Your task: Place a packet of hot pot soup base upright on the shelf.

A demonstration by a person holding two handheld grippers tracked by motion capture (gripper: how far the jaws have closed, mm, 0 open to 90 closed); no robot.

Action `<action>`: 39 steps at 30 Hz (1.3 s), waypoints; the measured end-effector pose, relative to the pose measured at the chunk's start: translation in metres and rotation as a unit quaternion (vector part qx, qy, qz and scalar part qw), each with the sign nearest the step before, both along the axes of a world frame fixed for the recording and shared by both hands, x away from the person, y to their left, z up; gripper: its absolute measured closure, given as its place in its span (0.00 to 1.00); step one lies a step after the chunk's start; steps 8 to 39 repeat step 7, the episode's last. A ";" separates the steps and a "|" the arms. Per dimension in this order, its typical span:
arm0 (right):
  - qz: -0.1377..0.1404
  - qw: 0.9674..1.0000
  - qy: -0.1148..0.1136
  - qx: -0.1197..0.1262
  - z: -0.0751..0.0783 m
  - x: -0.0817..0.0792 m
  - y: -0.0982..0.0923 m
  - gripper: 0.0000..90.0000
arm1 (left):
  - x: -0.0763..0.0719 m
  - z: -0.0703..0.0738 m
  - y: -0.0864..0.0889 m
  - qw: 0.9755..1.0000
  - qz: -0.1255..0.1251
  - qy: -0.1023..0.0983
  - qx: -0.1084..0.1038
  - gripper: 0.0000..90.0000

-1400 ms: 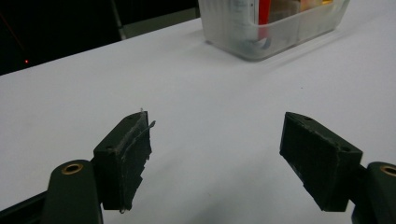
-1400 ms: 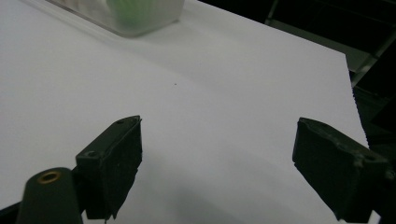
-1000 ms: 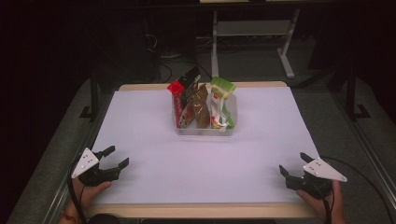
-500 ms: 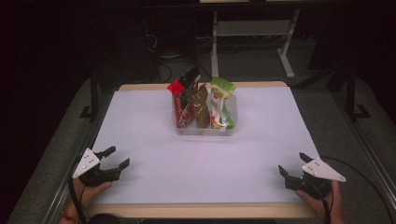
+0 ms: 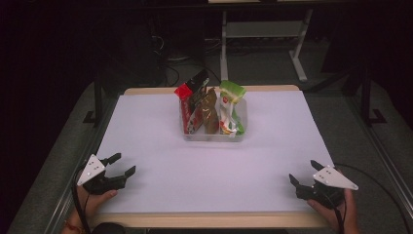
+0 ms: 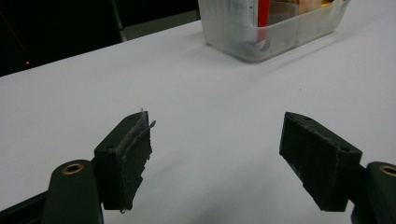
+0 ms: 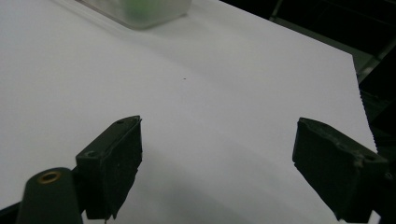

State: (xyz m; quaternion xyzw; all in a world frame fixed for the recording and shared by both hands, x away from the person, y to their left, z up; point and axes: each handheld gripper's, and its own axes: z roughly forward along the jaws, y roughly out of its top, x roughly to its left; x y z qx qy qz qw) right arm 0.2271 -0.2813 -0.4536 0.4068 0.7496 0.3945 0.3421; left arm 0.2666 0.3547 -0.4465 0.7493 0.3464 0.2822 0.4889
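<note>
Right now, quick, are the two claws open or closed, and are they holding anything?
Left claw: open, holding nothing, over the white table.
Right claw: open, holding nothing, over the same table.

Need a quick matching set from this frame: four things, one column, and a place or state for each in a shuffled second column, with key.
Things
1. left gripper
2. right gripper
3. clear bin
4. green packet

Places or states
A. stands in the bin, at its right end
B. open, at the table's near right corner
C. on the white sheet, middle of the far half
D. open, at the table's near left corner

Pairs: 1-D, 2-B, 3-C, 4-A
</note>
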 end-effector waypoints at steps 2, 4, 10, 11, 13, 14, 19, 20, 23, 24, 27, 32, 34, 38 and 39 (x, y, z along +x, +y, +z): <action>0.003 1.000 0.001 -0.001 0.000 0.000 0.001 0.17 | 0.001 0.000 0.000 1.000 0.000 0.003 0.002 0.27; 0.005 1.000 0.003 -0.004 -0.001 0.000 0.002 0.17 | 0.001 0.000 -0.001 1.000 0.000 0.005 0.003 0.27; 0.004 1.000 0.007 -0.003 -0.002 -0.001 0.002 0.17 | 0.001 0.000 -0.001 1.000 0.000 0.007 0.003 0.27; 0.004 1.000 0.007 -0.003 -0.002 -0.001 0.002 0.17 | 0.001 0.000 -0.001 1.000 0.000 0.007 0.003 0.27; 0.004 1.000 0.007 -0.003 -0.002 -0.001 0.002 0.17 | 0.001 0.000 -0.001 1.000 0.000 0.007 0.003 0.27; 0.004 1.000 0.007 -0.003 -0.002 -0.001 0.002 0.17 | 0.001 0.000 -0.001 1.000 0.000 0.007 0.003 0.27; 0.004 1.000 0.007 -0.003 -0.002 -0.001 0.002 0.17 | 0.001 0.000 -0.001 1.000 0.000 0.007 0.003 0.27; 0.004 1.000 0.007 -0.003 -0.002 -0.001 0.002 0.17 | 0.001 0.000 -0.001 1.000 0.000 0.007 0.003 0.27; 0.004 1.000 0.007 -0.003 -0.002 -0.001 0.002 0.17 | 0.001 0.000 -0.001 1.000 0.000 0.007 0.003 0.27; 0.004 1.000 0.007 -0.003 -0.002 -0.001 0.002 0.17 | 0.001 0.000 -0.001 1.000 0.000 0.007 0.003 0.27; 0.004 1.000 0.007 -0.003 -0.002 -0.001 0.002 0.17 | 0.001 0.000 -0.001 1.000 0.000 0.007 0.003 0.27; 0.004 1.000 0.007 -0.003 -0.002 -0.001 0.002 0.17 | 0.001 0.000 -0.001 1.000 0.000 0.007 0.003 0.27; 0.004 1.000 0.007 -0.003 -0.002 -0.001 0.002 0.17 | 0.001 0.000 -0.001 1.000 0.000 0.007 0.003 0.27; 0.004 1.000 0.007 -0.003 -0.002 -0.001 0.002 0.17 | 0.001 0.000 -0.001 1.000 0.000 0.007 0.003 0.27; 0.004 1.000 0.007 -0.003 -0.002 -0.001 0.002 0.17 | 0.001 0.000 -0.001 1.000 0.000 0.007 0.003 0.27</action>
